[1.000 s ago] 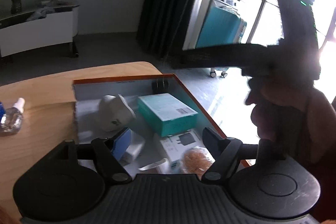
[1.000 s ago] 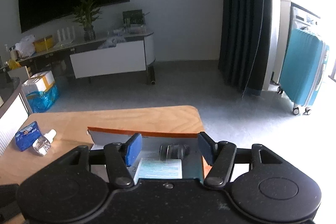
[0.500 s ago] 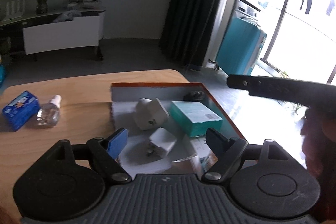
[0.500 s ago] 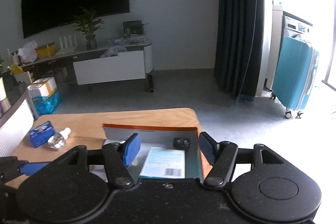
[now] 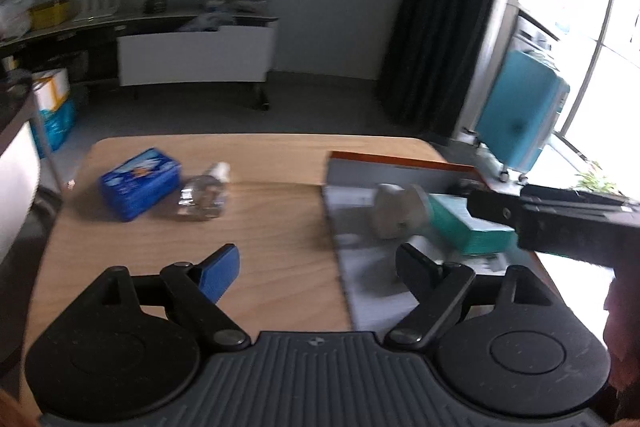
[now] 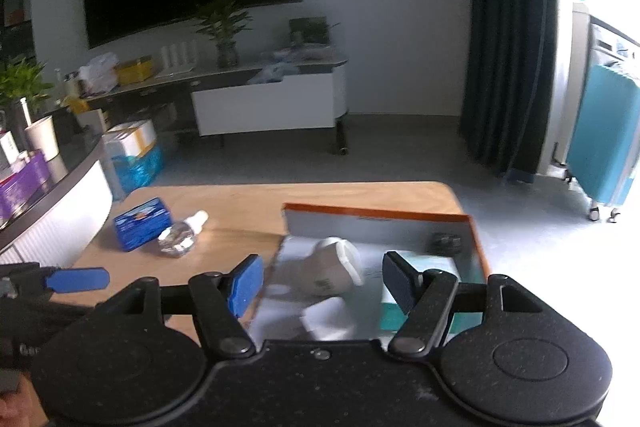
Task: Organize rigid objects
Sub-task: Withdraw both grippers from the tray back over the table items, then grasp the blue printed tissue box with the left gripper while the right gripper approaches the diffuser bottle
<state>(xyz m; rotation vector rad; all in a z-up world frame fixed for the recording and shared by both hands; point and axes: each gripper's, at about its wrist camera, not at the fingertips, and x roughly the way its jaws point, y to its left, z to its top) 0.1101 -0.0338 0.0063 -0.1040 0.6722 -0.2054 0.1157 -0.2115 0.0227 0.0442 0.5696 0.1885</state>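
Left gripper [image 5: 316, 263] and right gripper [image 6: 320, 281] just opened, both empty | risk: blue box [image 5: 140, 183] and clear bottle [image 5: 204, 193], touching near tabletop's [image 5: 276, 239] far-left corner, could roll or skid if nudged.

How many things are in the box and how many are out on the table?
In the orange-edged box: 4 that show, a white rounded plug, a white square adapter, a teal carton, a small dark object
On the wooden table: 2, a blue packet, a clear bottle
Total: 6

Tan wood-grain table [image 5: 260, 227]; orange-rimmed grey tray [image 6: 376, 213]; blue printed box [image 5: 138, 183]; clear bottle [image 5: 202, 195], white cap; teal box [image 5: 468, 223]; white mug [image 6: 336, 267]; teal suitcase [image 5: 520, 115].
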